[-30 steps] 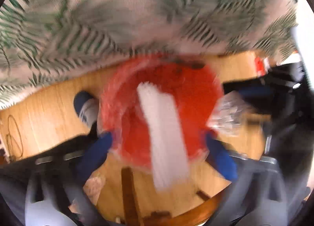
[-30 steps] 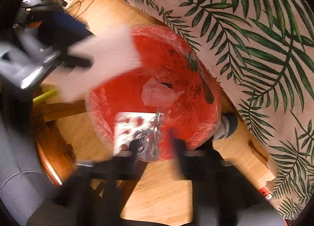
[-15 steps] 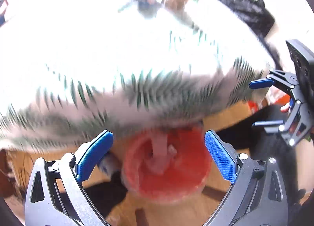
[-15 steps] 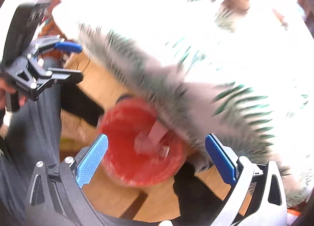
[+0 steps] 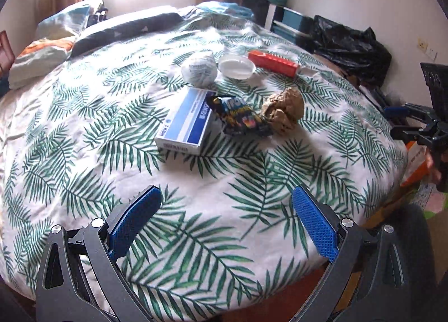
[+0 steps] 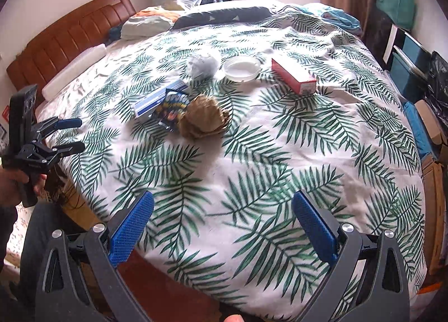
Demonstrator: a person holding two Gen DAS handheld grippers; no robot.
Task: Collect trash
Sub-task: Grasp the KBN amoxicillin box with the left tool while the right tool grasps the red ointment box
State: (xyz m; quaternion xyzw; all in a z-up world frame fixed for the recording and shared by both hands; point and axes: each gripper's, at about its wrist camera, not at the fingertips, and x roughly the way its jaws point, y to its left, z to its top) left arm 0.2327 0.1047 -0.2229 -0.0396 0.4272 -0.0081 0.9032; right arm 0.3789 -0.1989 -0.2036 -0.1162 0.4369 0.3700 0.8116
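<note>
Both tools (image 5: 225,226) (image 6: 222,226) empty, trash (image 5: 282,110) on bed (image 5: 112,137)

Green fern-print bedspread (image 5: 224,176), red box (image 5: 273,63)

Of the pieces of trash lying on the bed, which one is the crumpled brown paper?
The crumpled brown paper ball, beside the dark snack wrapper. It alone is brown and wadded; the blue-and-white box and red box keep flat sides.
</note>
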